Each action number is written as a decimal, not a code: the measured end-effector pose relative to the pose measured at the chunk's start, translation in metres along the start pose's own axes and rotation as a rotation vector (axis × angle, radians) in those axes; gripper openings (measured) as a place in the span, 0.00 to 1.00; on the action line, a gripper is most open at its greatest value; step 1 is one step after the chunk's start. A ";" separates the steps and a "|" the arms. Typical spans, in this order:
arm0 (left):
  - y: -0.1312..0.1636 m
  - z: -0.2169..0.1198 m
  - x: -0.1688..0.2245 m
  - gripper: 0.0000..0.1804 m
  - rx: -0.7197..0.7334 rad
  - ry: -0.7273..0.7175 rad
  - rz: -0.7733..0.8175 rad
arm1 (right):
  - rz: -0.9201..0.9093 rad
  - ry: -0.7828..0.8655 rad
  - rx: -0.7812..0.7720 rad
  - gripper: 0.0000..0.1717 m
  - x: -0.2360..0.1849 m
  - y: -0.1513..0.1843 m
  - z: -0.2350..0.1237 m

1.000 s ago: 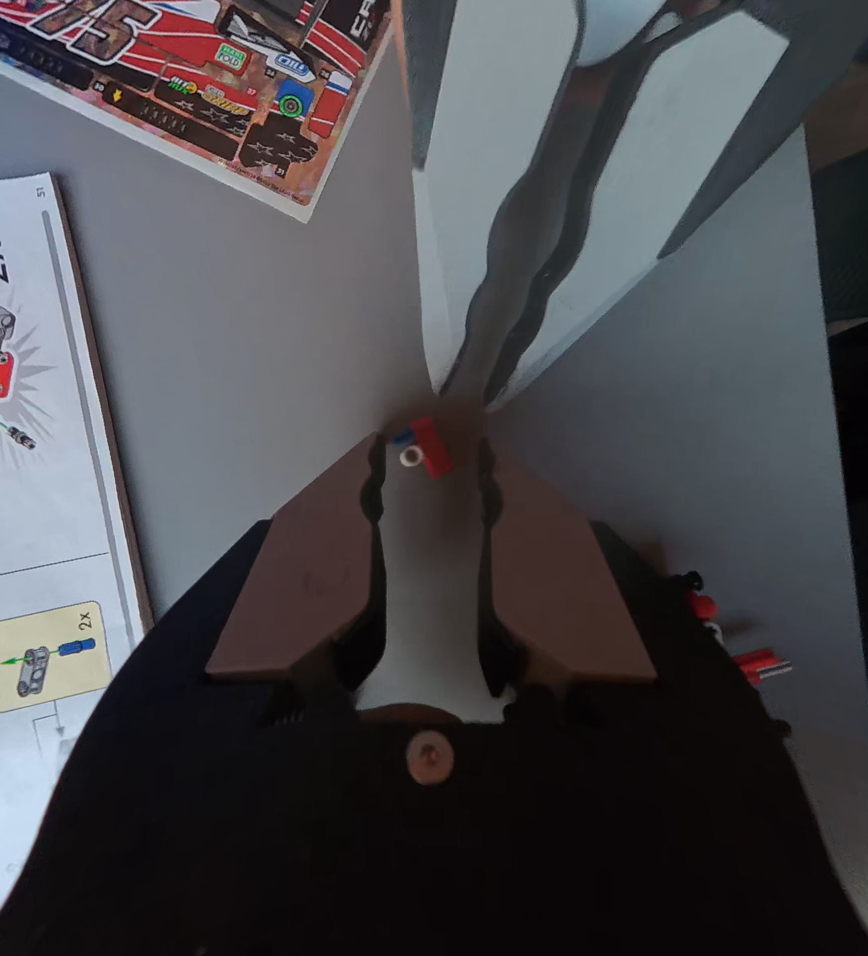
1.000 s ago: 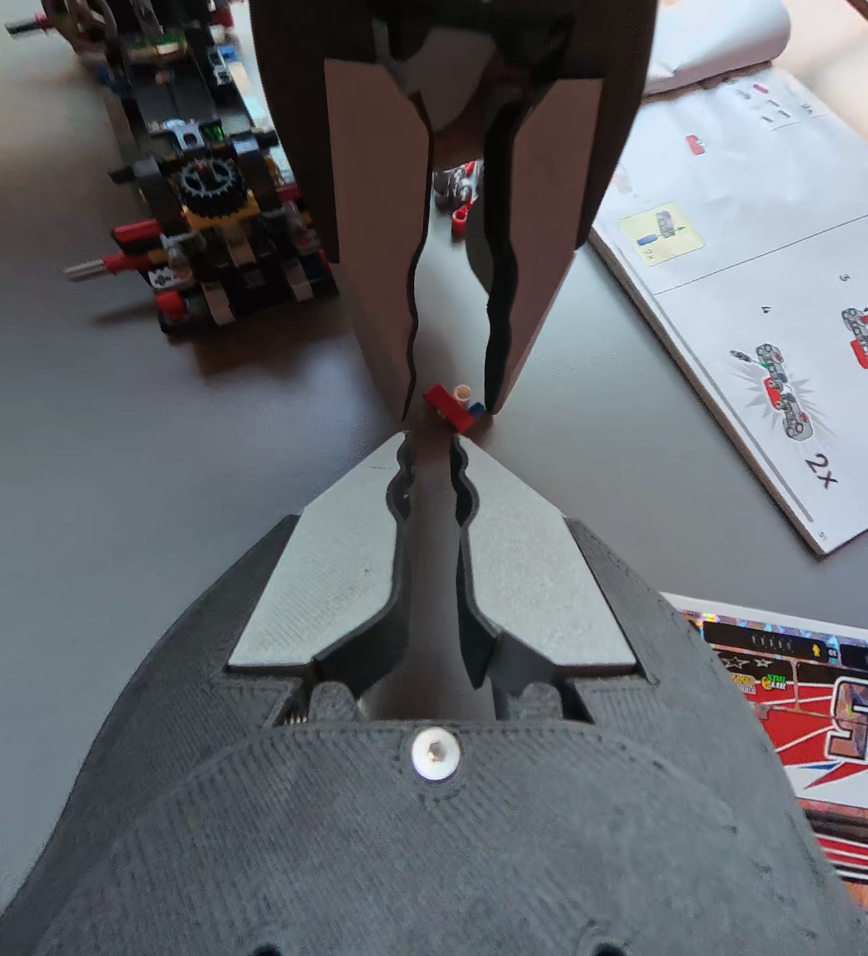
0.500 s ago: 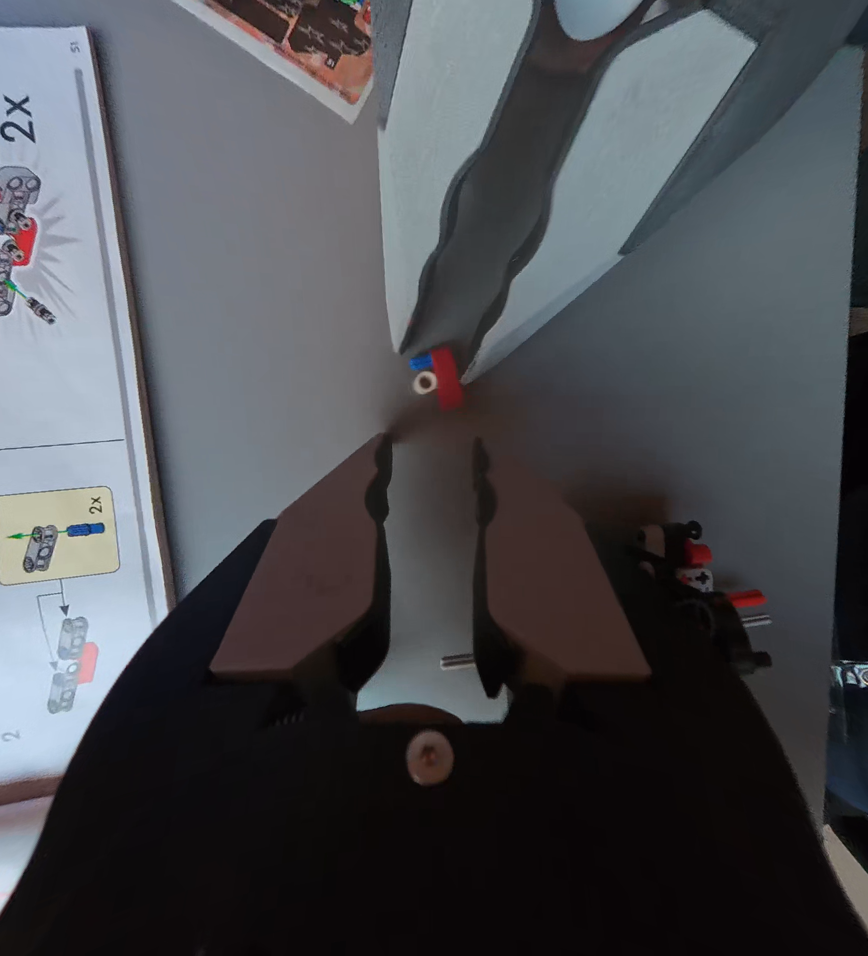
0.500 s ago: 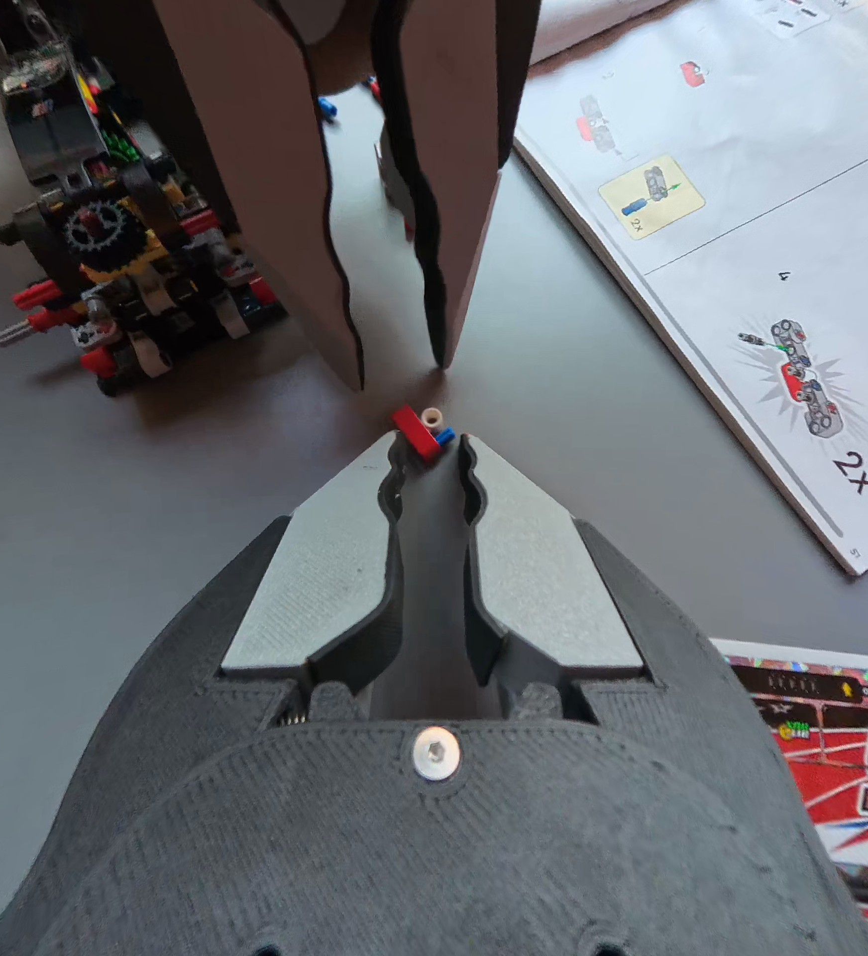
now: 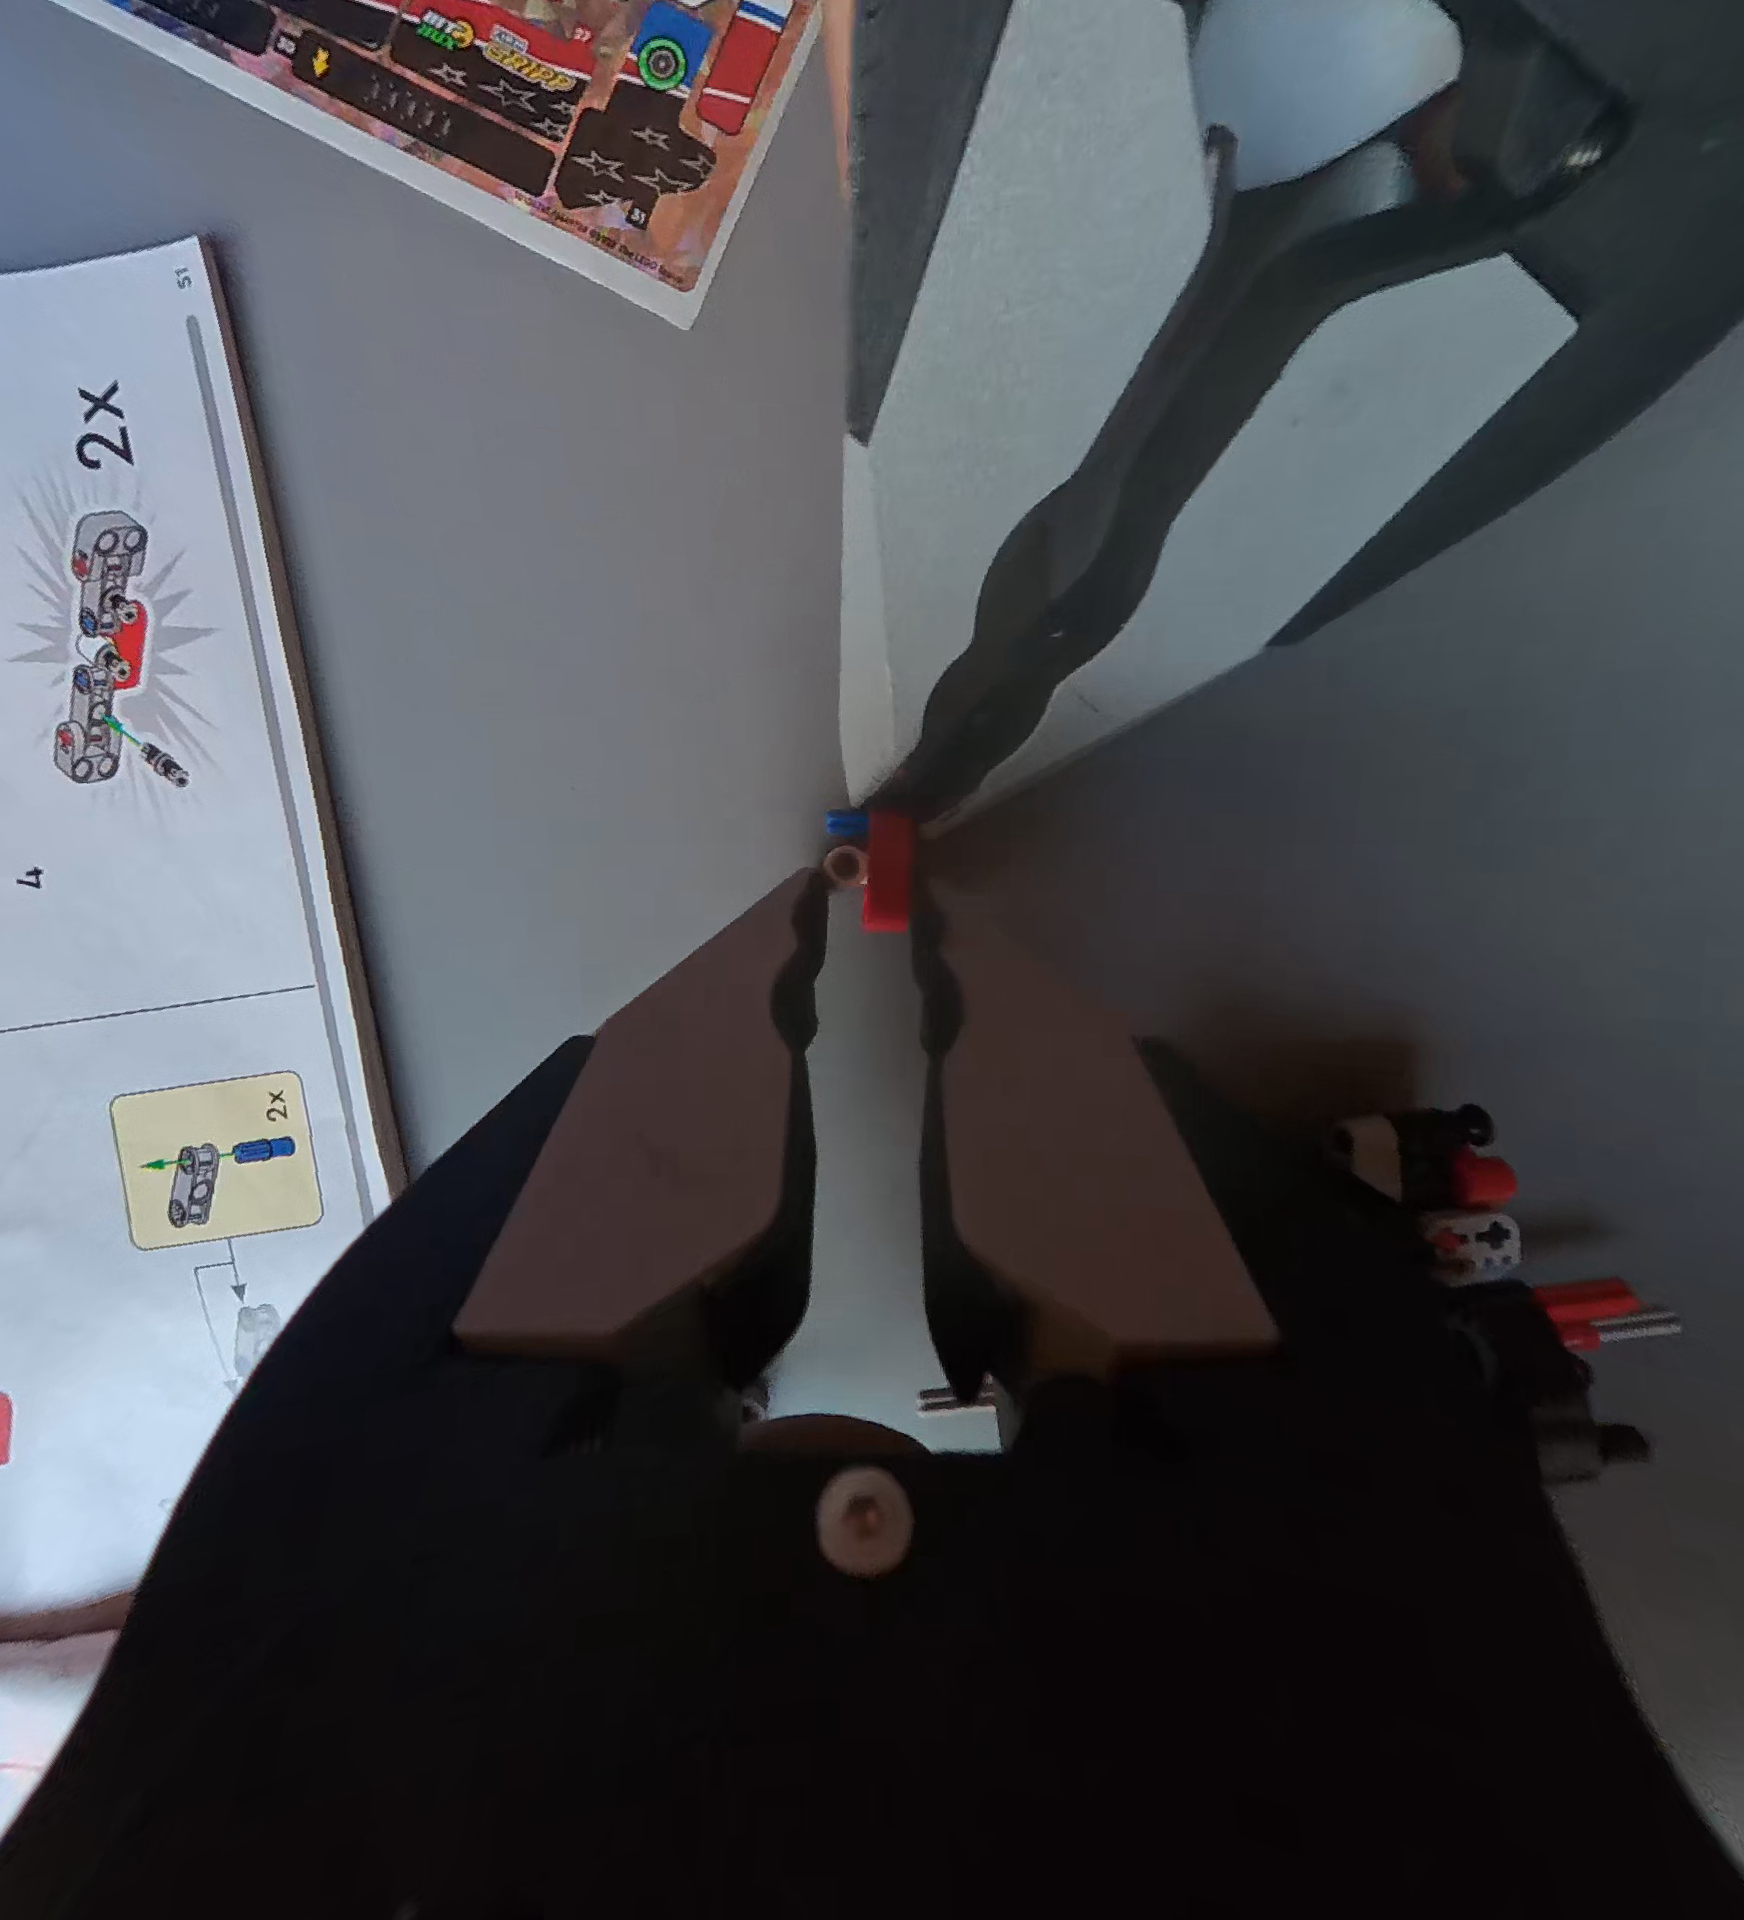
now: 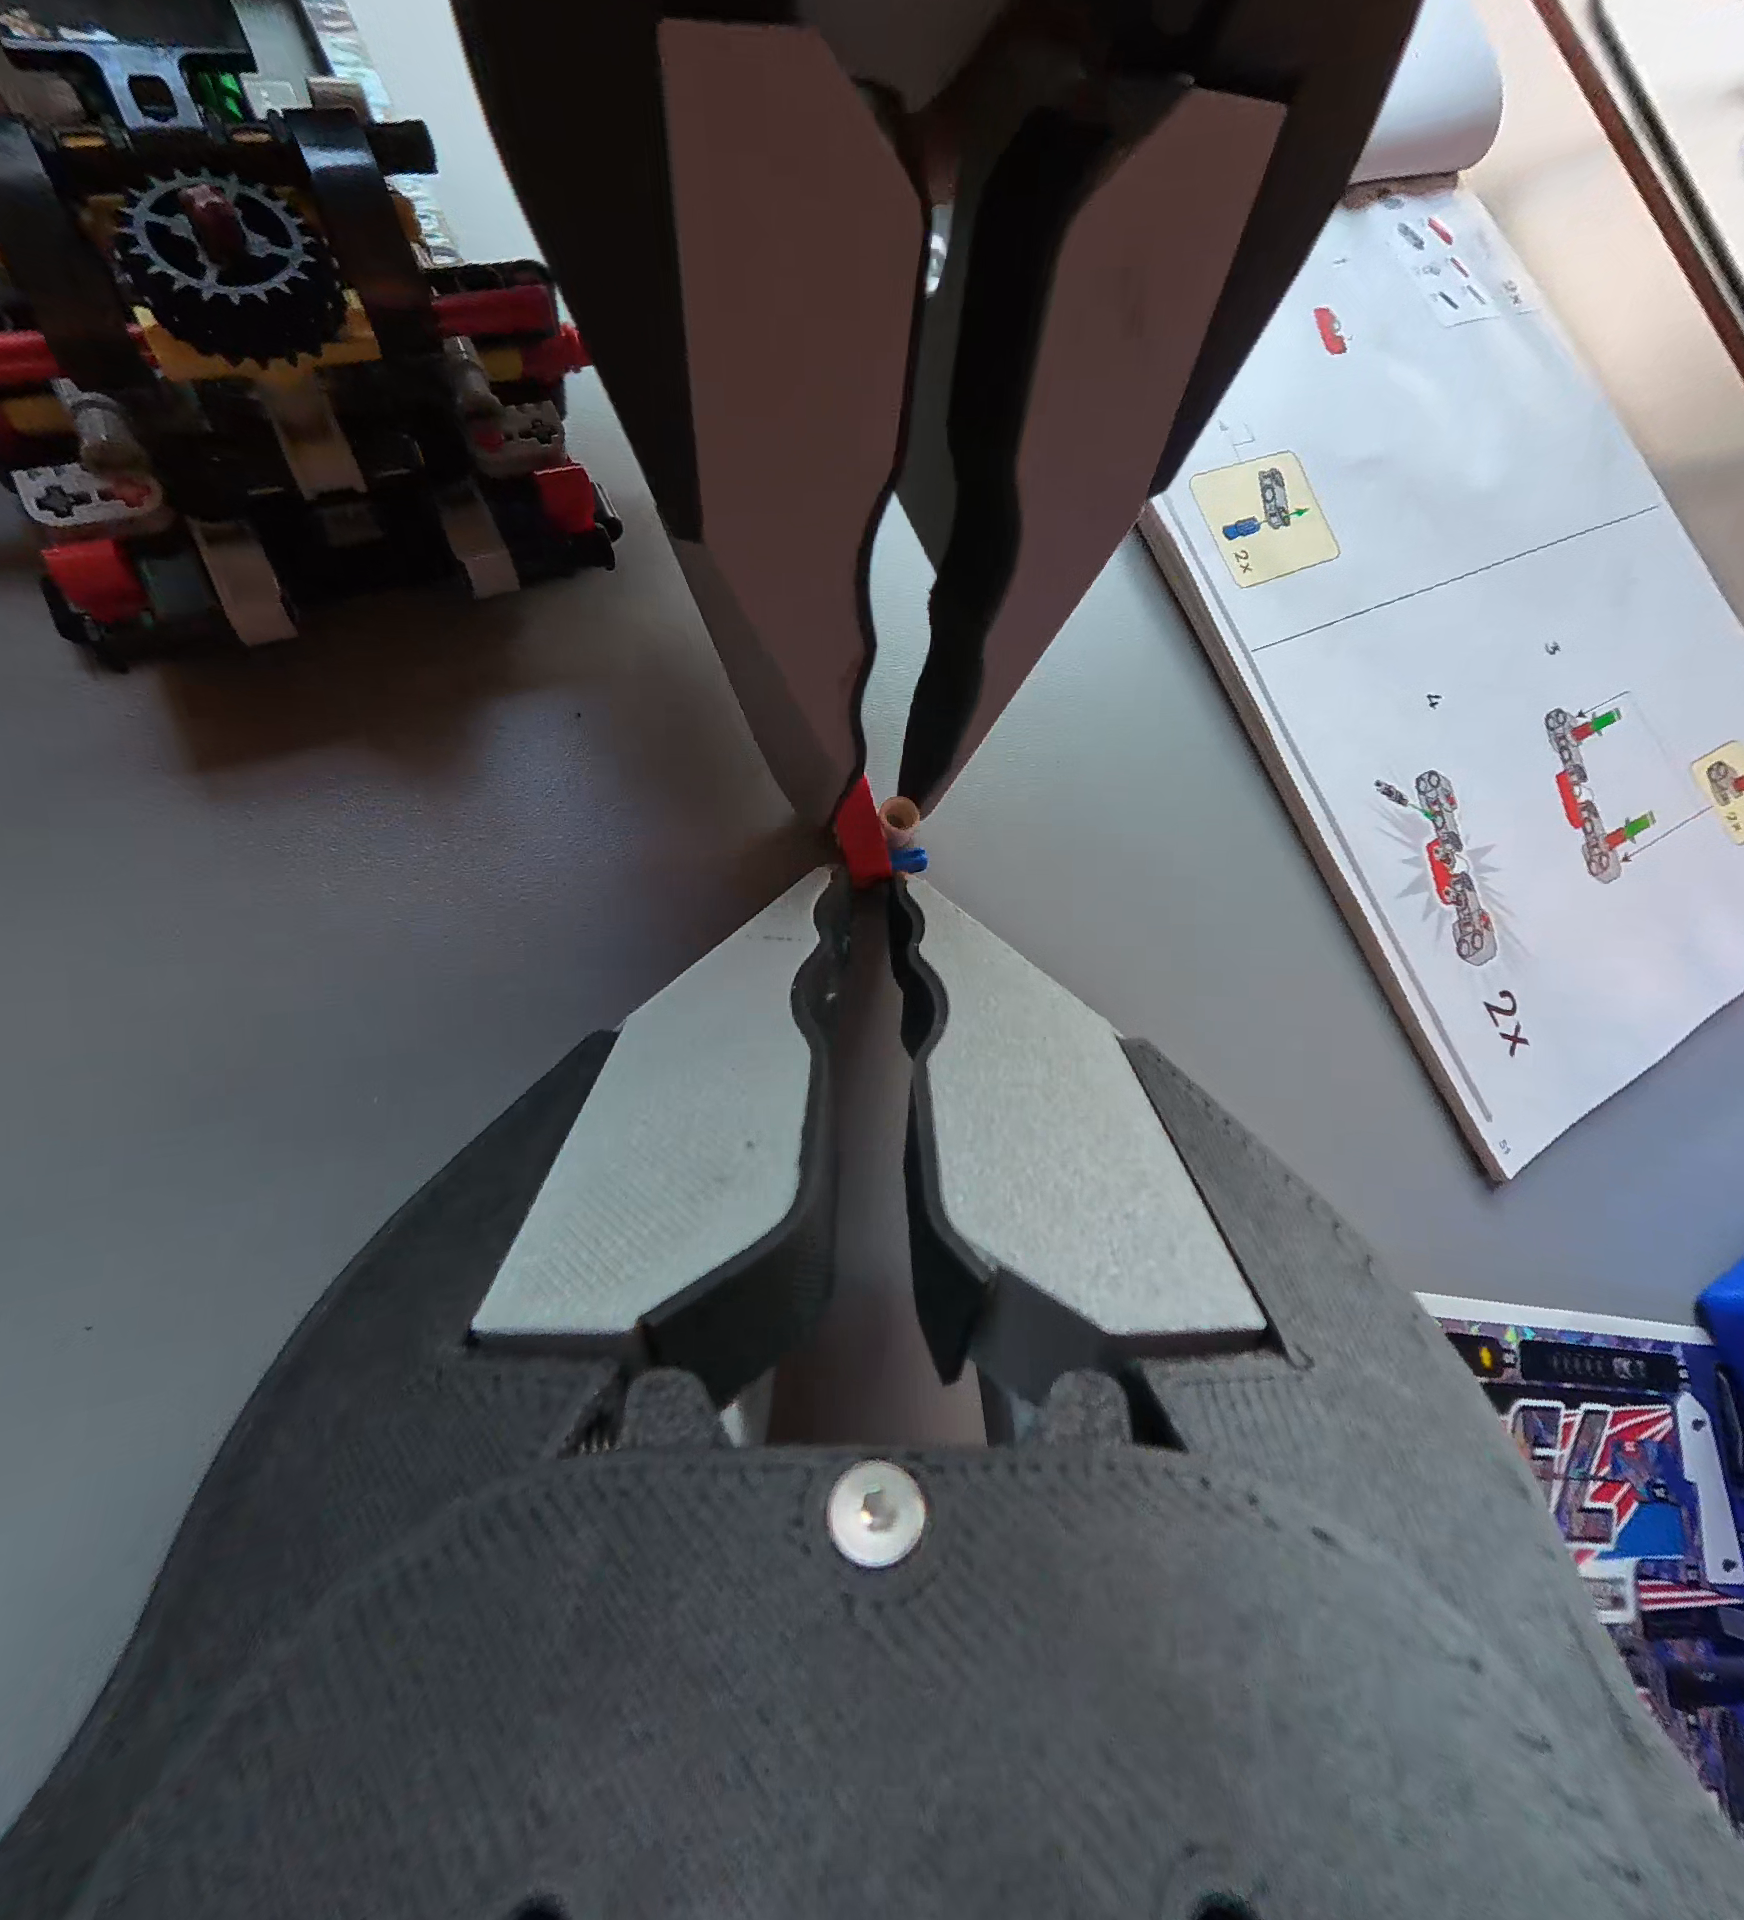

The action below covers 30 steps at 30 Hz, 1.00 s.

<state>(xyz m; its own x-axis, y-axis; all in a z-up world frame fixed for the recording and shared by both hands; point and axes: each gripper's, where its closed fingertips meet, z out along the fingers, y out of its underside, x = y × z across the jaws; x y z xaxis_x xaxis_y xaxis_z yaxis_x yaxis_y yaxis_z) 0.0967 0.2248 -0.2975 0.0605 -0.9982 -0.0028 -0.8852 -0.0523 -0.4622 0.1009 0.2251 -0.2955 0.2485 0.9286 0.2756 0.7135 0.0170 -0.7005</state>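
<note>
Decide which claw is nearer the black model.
Left. The model sits right beside the left claw, by its body. The right claw reaches in from the opposite side, with its body farther from the model.

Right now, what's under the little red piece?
Only bare grey table shows beneath the red piece. Its near end is covered by the right gripper's fingertips, so I can't see whether it touches the table.
</note>
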 end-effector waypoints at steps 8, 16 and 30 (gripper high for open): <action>0.017 -0.011 -0.013 0.03 -0.014 -0.203 0.232 | 0.099 -0.001 0.064 0.02 0.010 -0.004 -0.008; 0.075 -0.065 -0.048 0.03 0.007 -0.447 0.269 | 0.256 -0.017 0.202 0.02 0.030 -0.019 -0.016; 0.051 -0.074 -0.026 0.03 0.075 -0.576 0.476 | 0.290 -0.214 0.414 0.07 0.017 -0.076 -0.005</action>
<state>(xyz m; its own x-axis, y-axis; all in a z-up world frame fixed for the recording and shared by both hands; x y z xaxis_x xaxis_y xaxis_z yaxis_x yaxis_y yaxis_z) 0.0160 0.2455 -0.2548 -0.0713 -0.7376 -0.6715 -0.8432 0.4043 -0.3545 0.0536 0.2380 -0.2342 0.2269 0.9708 -0.0776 0.3070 -0.1469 -0.9403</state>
